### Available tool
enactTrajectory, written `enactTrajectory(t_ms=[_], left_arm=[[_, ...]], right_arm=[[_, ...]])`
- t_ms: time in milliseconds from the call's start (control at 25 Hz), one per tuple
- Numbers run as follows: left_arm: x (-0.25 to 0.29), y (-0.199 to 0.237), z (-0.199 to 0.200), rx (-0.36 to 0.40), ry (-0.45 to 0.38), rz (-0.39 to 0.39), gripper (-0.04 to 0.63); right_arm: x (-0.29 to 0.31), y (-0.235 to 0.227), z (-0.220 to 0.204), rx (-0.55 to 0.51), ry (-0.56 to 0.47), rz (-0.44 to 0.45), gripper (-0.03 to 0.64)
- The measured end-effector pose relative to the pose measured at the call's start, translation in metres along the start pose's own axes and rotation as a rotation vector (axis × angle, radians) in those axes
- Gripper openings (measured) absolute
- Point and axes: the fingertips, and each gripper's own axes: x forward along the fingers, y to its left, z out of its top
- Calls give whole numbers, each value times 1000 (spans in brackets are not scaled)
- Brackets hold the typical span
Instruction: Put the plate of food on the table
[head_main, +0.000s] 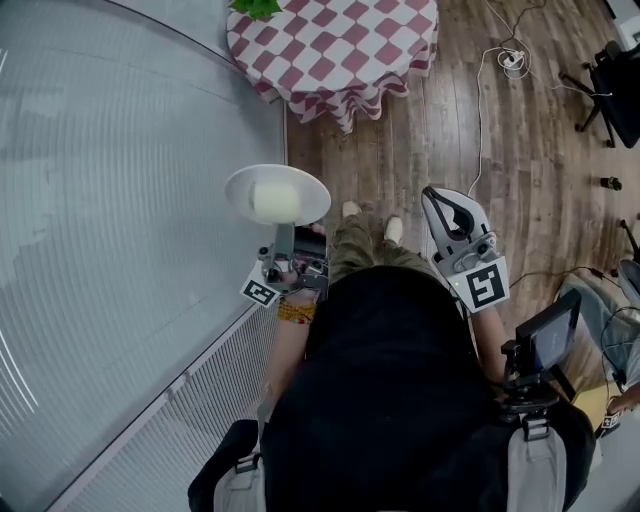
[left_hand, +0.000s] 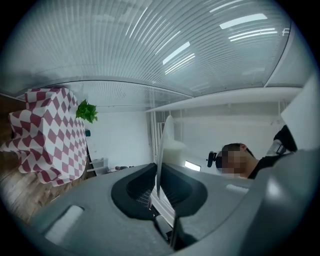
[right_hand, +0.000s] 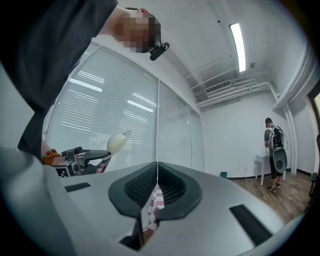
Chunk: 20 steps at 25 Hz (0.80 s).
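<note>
My left gripper (head_main: 284, 230) has its fingers clamped on the plate (head_main: 243, 188) rim, food (head_main: 275, 200) on top. Right gripper (head_main: 440, 197): fingers closed together.

There is one white plate (head_main: 312, 196). On it sits one round lump of food (head_main: 274, 200). There are two grippers: one left gripper (head_main: 283, 232) and one right gripper (head_main: 438, 197). There is one tabletop (head_main: 335, 45) with a checked cloth and one green plant (head_main: 255, 8). There are two people: one person in black (head_main: 400, 400) and one person far off (right_hand: 274, 150).
</note>
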Motion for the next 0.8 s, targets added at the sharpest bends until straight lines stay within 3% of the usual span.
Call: enactTrajectory(t_ms=[320,560,800], left_arm=[[66,73,21,-43,14,6,28],[131,145,70,-85,67,36,28],[208,206,109,-113,136,-9,28]], right_arm=[[63,-58,-13,-5,26,-19,11],[163,-112,1,-37,39,-32,11],[253,-156,8,-71,58,-35,11]])
